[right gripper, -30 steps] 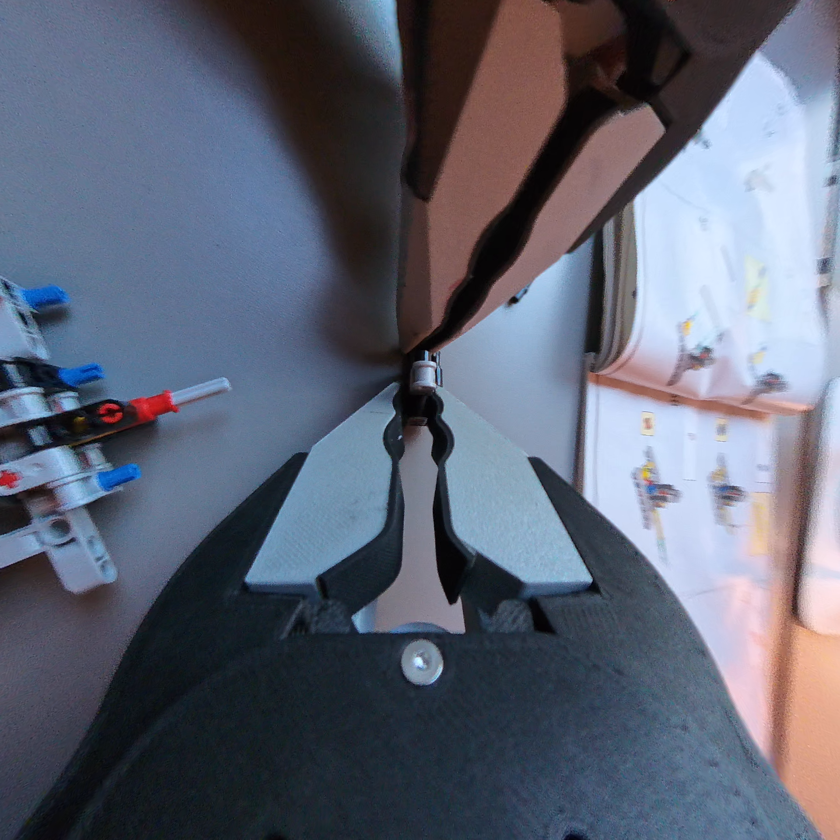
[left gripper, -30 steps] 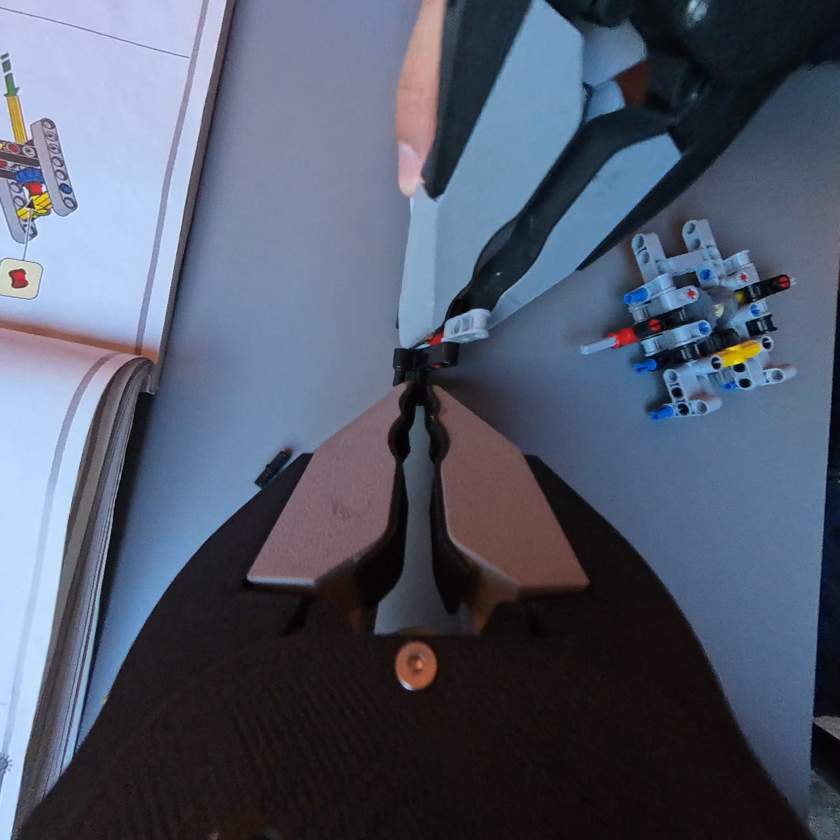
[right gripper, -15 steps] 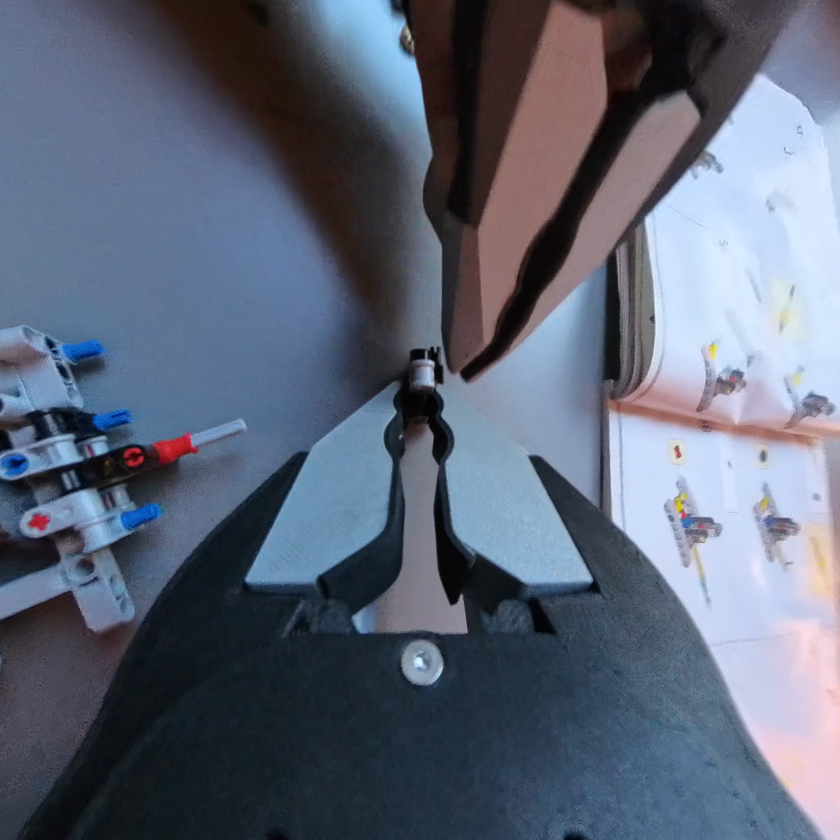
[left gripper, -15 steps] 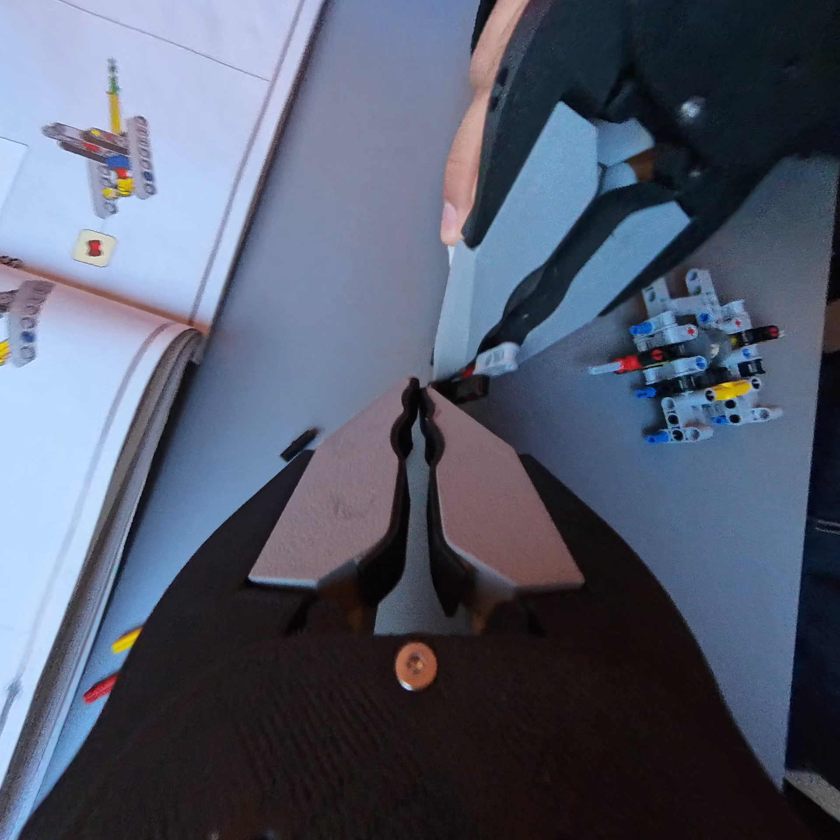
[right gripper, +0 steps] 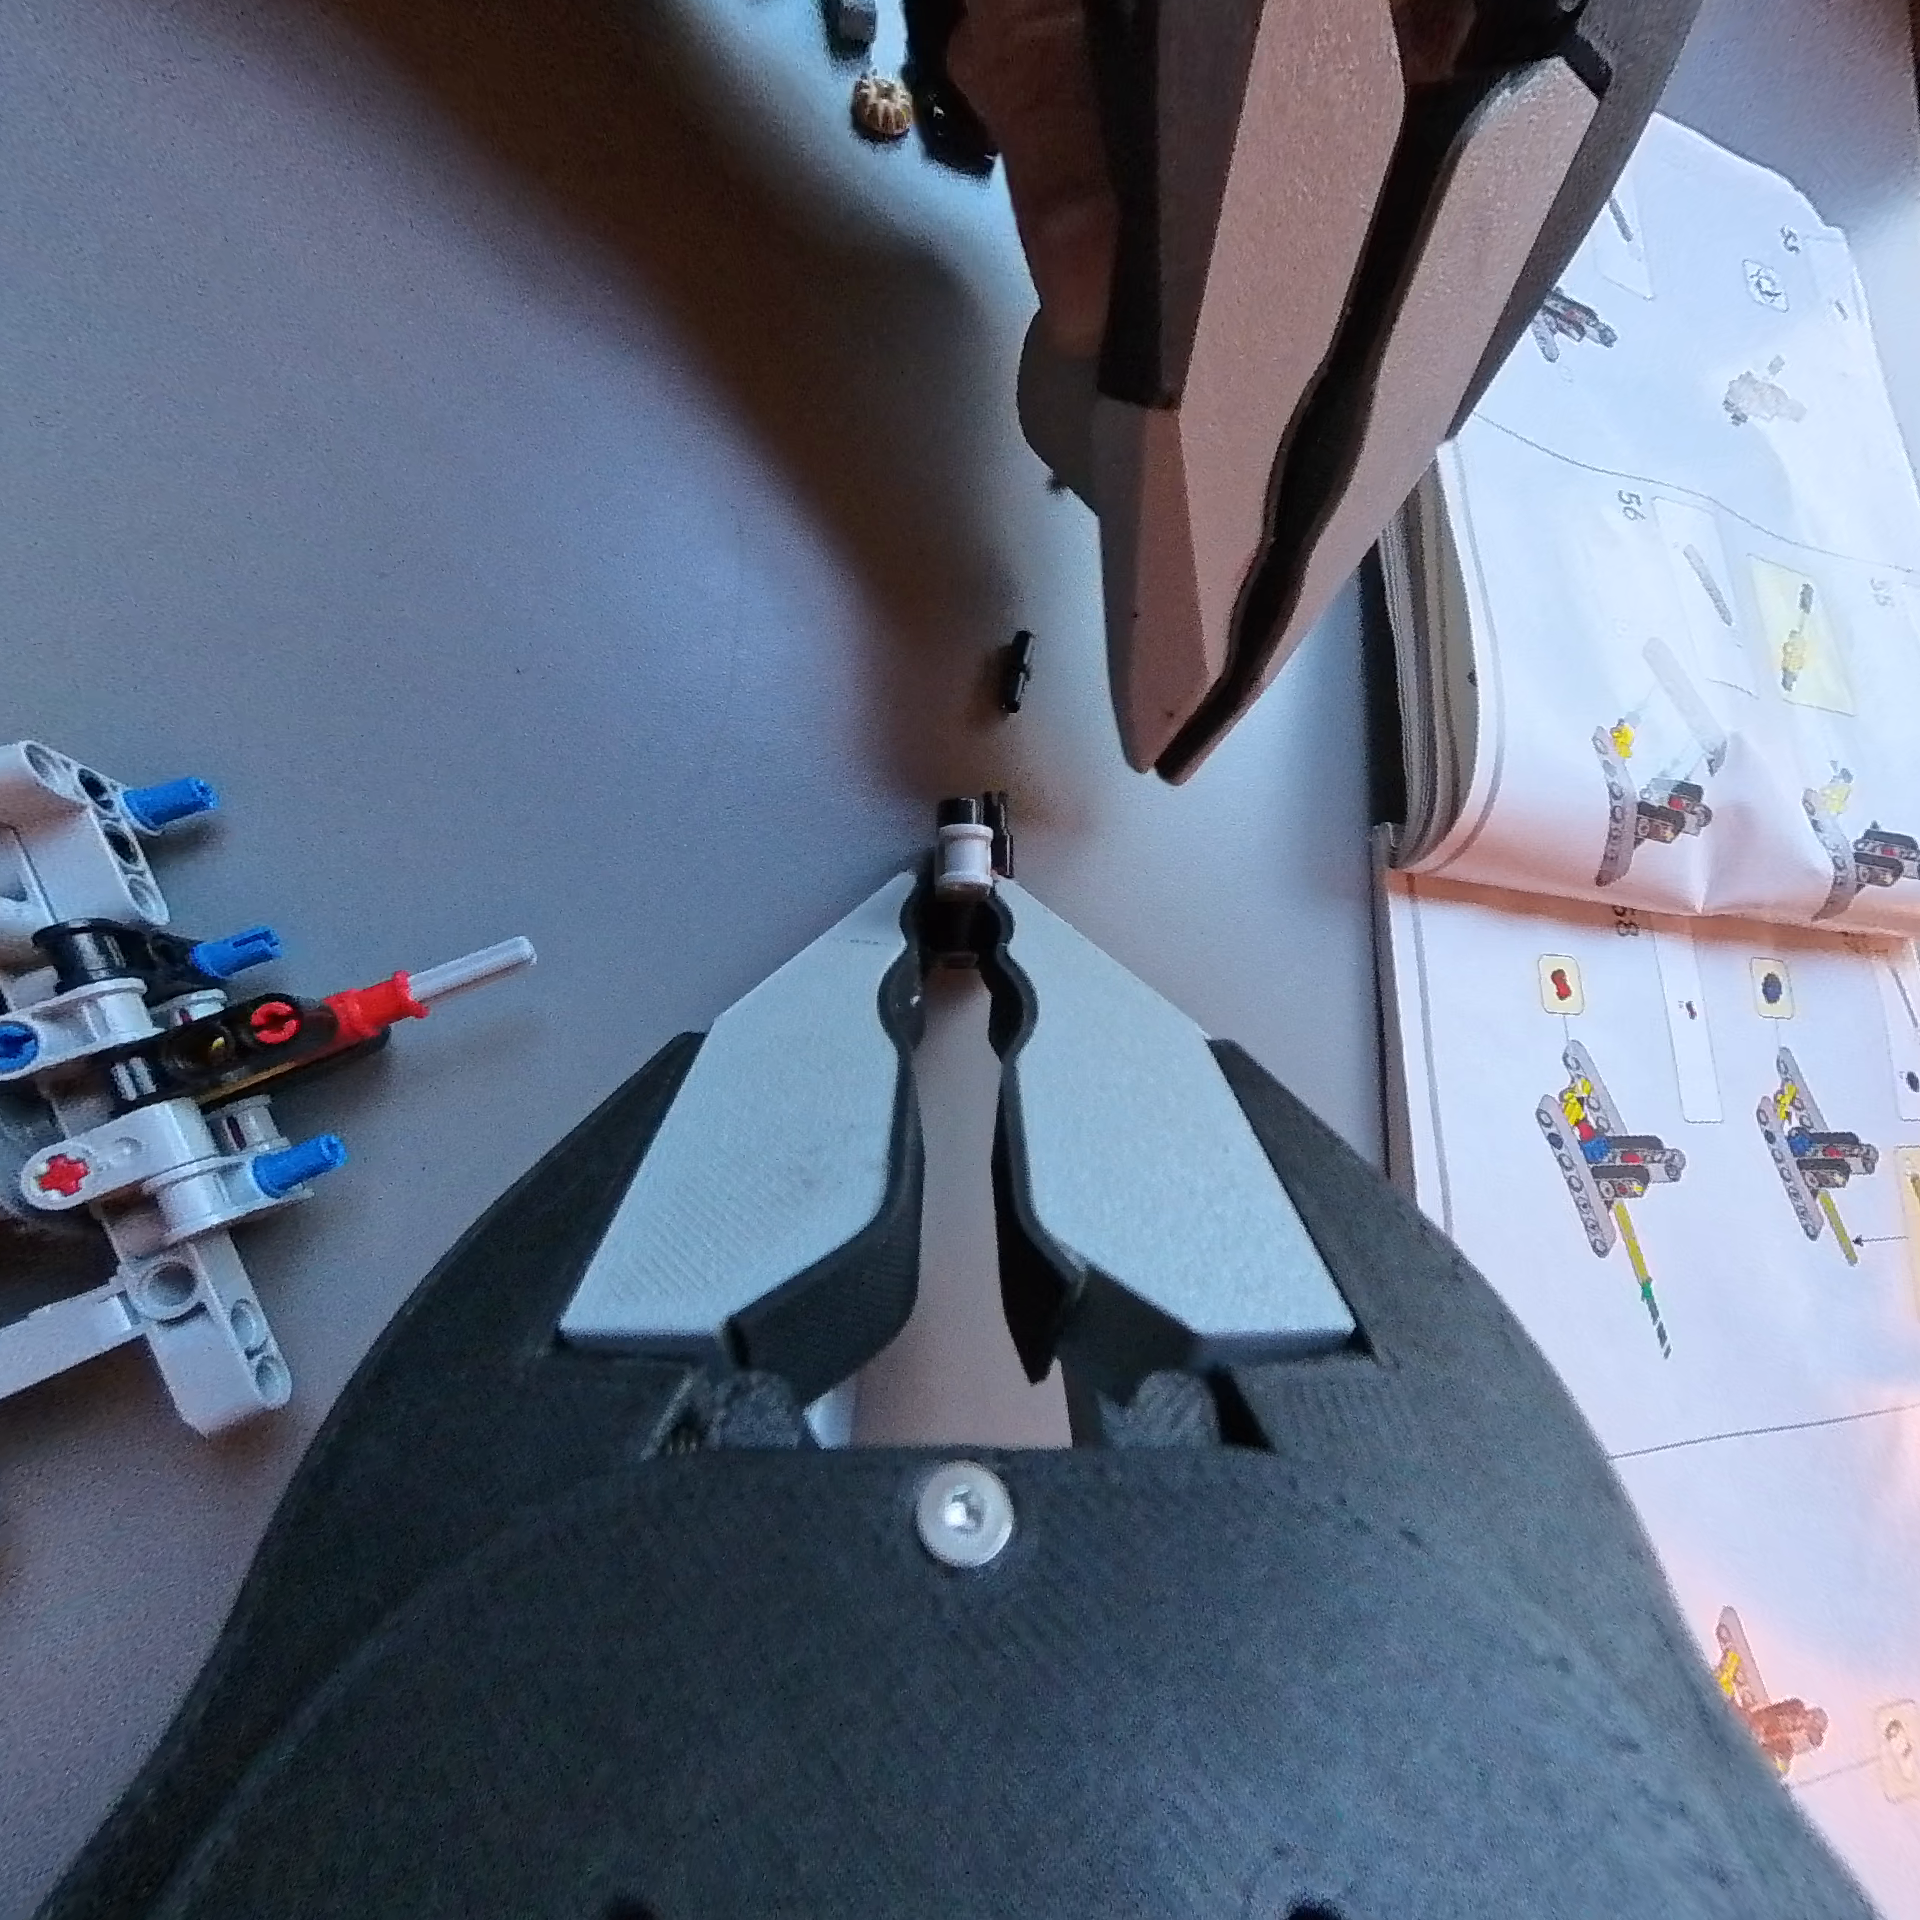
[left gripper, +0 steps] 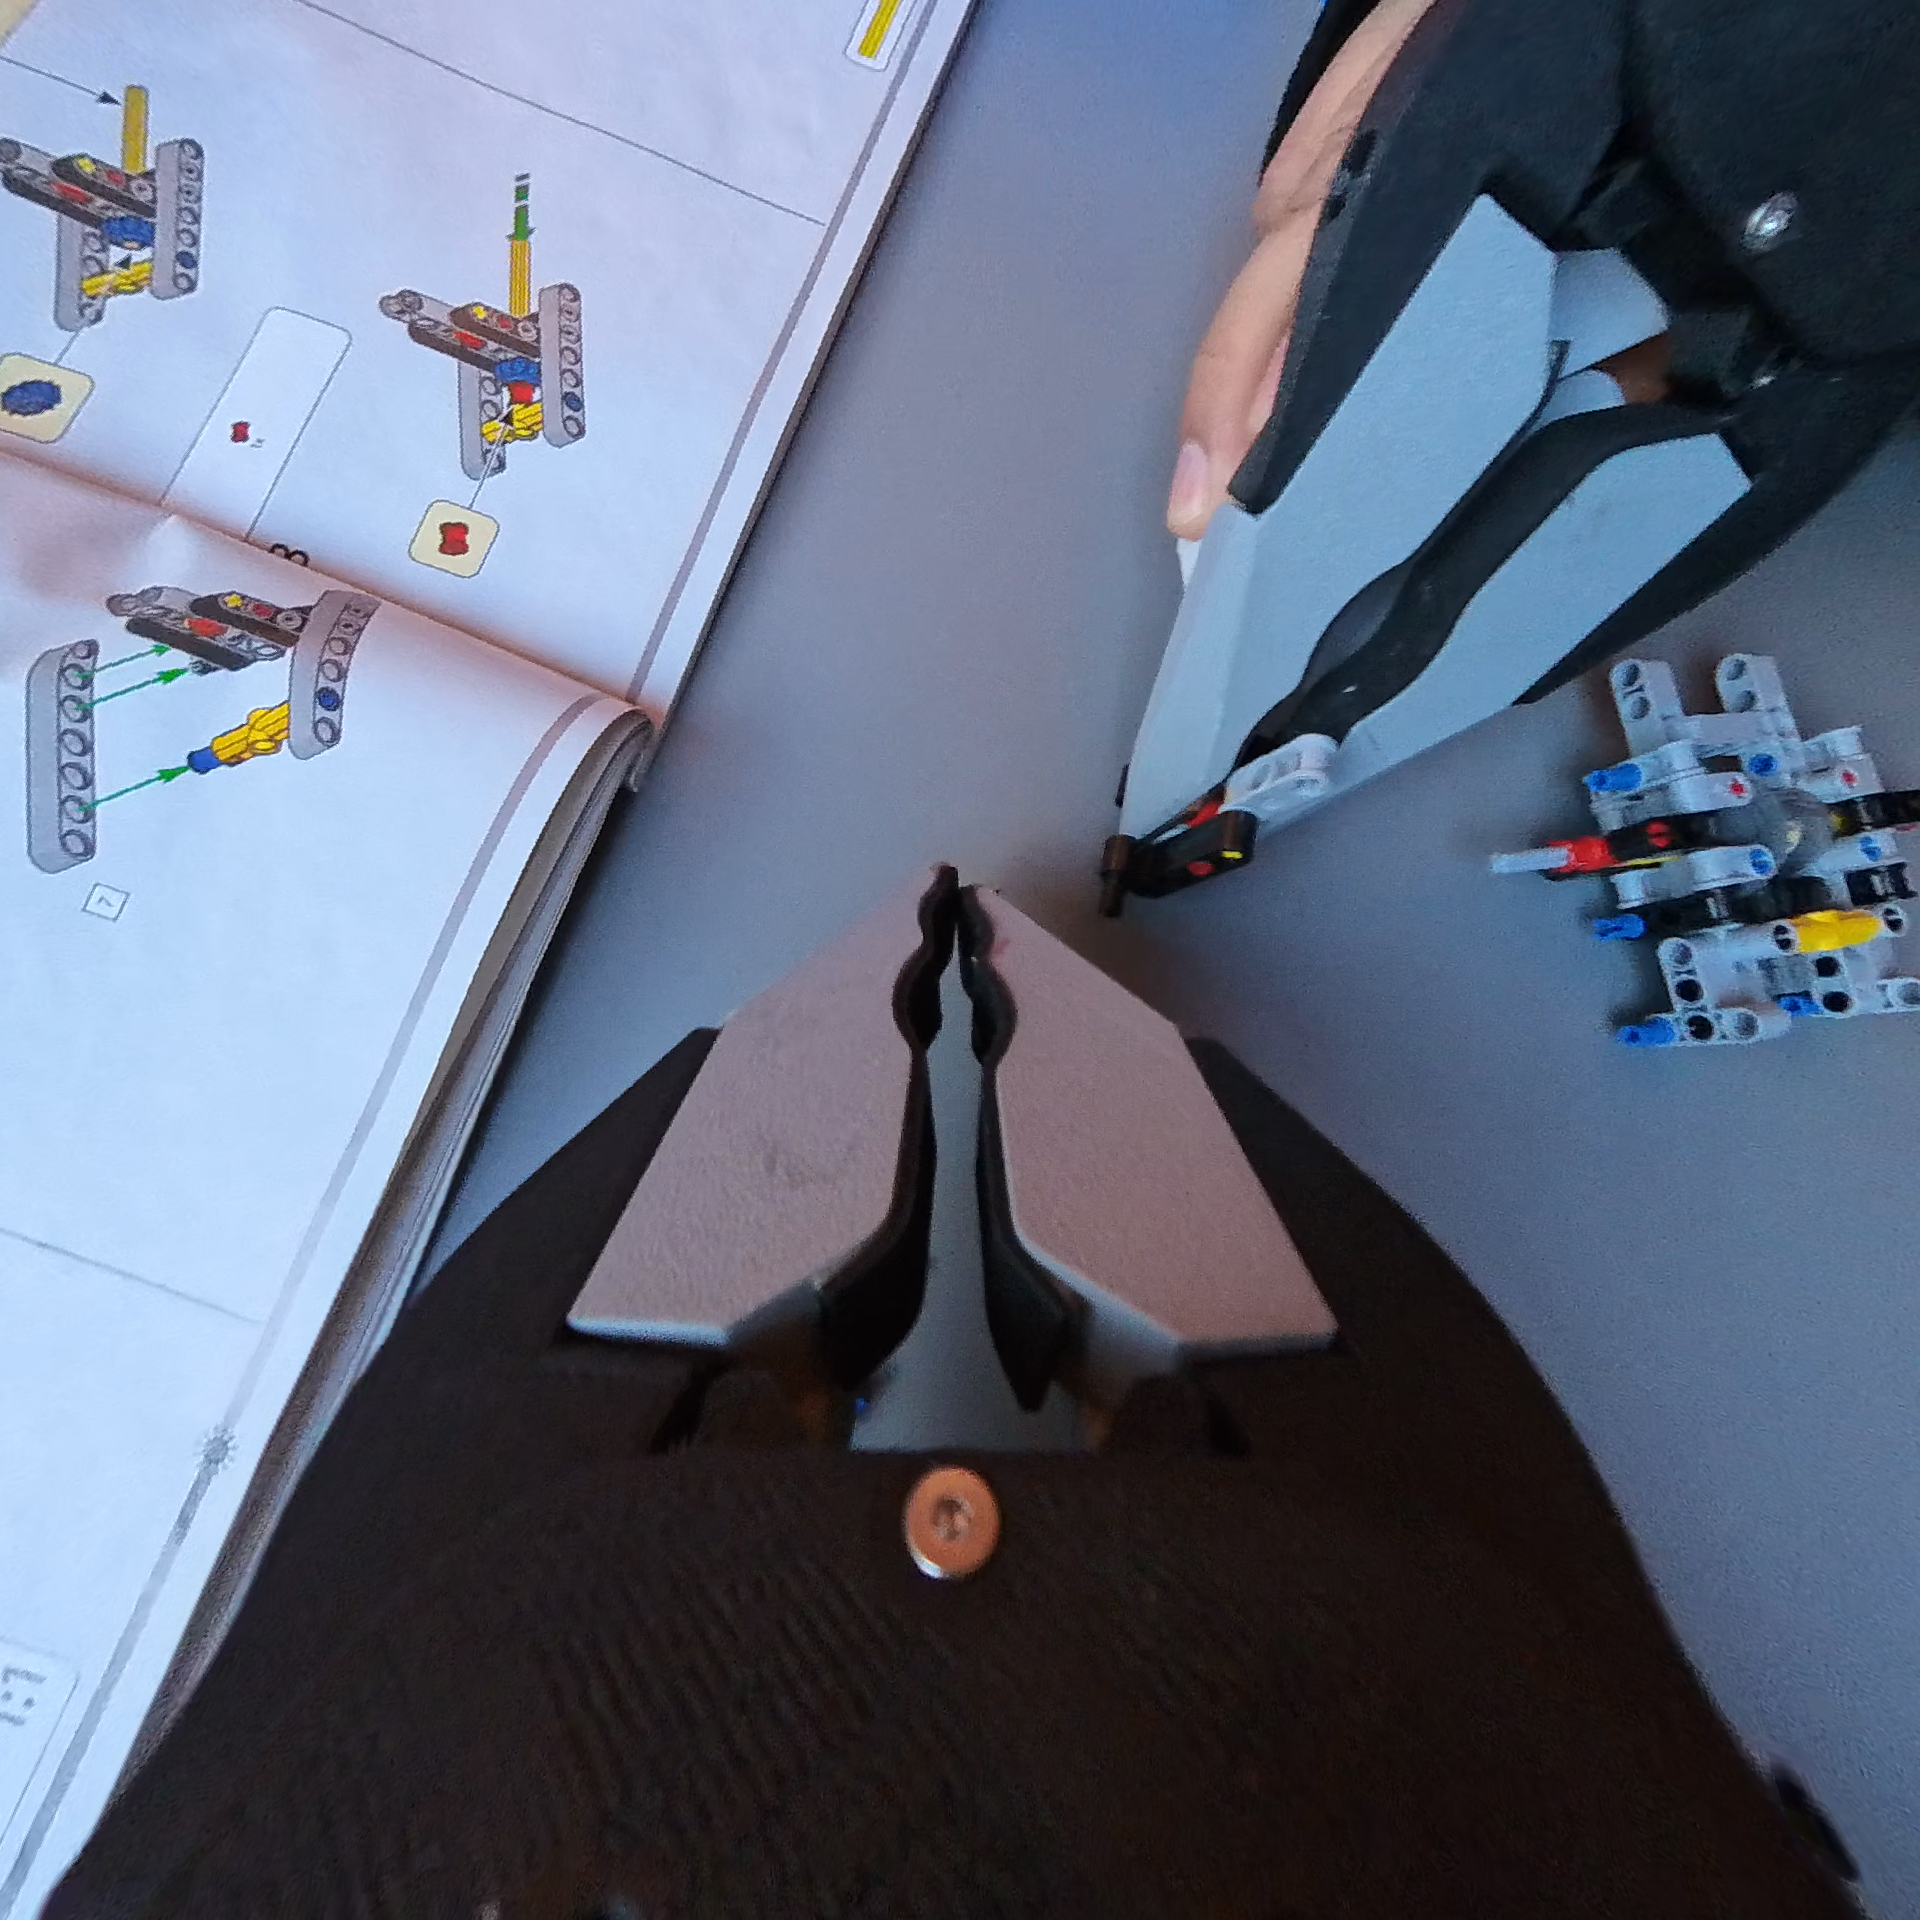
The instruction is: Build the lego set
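Where seen leftmost: open instruction booklet [left gripper: 312,623]; then left gripper [left gripper: 954,896], fingers closed, empty; right gripper [right gripper: 961,914] clamping small black-and-white beam subassembly [left gripper: 1226,821]; larger brick assembly [left gripper: 1756,862] resting on counter [left gripper: 1455,1247], separate.

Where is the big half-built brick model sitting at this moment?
The brick model lies flat on the grey table, at the left edge of the right wrist view, left of the right gripper; the left wrist view shows it far right.
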The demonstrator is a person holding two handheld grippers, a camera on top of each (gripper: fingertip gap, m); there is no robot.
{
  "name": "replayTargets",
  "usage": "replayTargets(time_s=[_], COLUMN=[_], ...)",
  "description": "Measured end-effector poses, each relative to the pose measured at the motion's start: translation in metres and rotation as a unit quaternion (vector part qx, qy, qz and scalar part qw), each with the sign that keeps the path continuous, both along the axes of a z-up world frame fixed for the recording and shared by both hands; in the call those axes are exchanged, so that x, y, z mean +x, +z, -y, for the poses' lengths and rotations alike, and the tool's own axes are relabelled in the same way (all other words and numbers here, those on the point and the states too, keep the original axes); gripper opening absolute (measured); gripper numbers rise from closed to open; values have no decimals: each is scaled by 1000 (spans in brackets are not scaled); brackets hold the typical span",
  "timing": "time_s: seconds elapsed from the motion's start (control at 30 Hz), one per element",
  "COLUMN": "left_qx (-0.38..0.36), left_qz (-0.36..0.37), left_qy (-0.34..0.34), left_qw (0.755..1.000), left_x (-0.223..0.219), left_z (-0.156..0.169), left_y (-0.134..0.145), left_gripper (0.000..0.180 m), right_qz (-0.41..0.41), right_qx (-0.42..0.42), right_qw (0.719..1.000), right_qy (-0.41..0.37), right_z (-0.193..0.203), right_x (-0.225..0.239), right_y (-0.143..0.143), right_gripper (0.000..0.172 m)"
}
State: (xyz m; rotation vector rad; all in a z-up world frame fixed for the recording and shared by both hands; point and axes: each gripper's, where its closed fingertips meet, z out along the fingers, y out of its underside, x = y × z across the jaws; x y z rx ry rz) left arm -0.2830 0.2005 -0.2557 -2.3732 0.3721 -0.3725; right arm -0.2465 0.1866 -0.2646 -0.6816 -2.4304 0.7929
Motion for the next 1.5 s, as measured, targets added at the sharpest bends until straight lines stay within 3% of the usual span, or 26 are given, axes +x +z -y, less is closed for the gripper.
replayTargets(time_s=[0.43, 0.57, 0.67, 0.77, 0.9, 1.13, 1.3, 1.43, 1.5], left_qx=[7, 72, 100, 81, 97, 89, 51, 48, 39], left_qz=[-37, -49, -46, -60, -36, 90, 130, 160, 175], left_qy=[11, 13, -8, -37, -81, -125, -81, -65, -56], left_qw=[999, 996, 994, 994, 991, 984, 987, 984, 982], left_x=[-10, -17, -8, 6, 47, 119, 134, 150, 159], left_z=[0, 6, 31, 73, 128, 200, 235, 257, 271], left_y=[2, 41, 77, 92, 104, 84, 56, 42, 35], left_gripper=[0, 0, 8, 24, 20, 20, 18, 16, 16], right_qz=[1, -3, -7, -20, -37, -45, -61, -7, 18], right_qx=[-20, -33, -43, -39, -32, -24, -15, -49, -70], right_qw=[1000, 999, 999, 999, 999, 999, 998, 998, 995], right_qy=[-2, -2, -3, -2, 5, 9, 1, -36, -68], right_z=[1, 1, 1, 0, 1, 1, -1, -7, -9], right_x=[0, -1, -1, 0, 0, 0, -1, 4, 9], right_y=[0, 1, 2, 2, 2, 2, 3, 3, 4], right_gripper=[5, 4, 5, 4, 4, 6, 14, 23, 36])
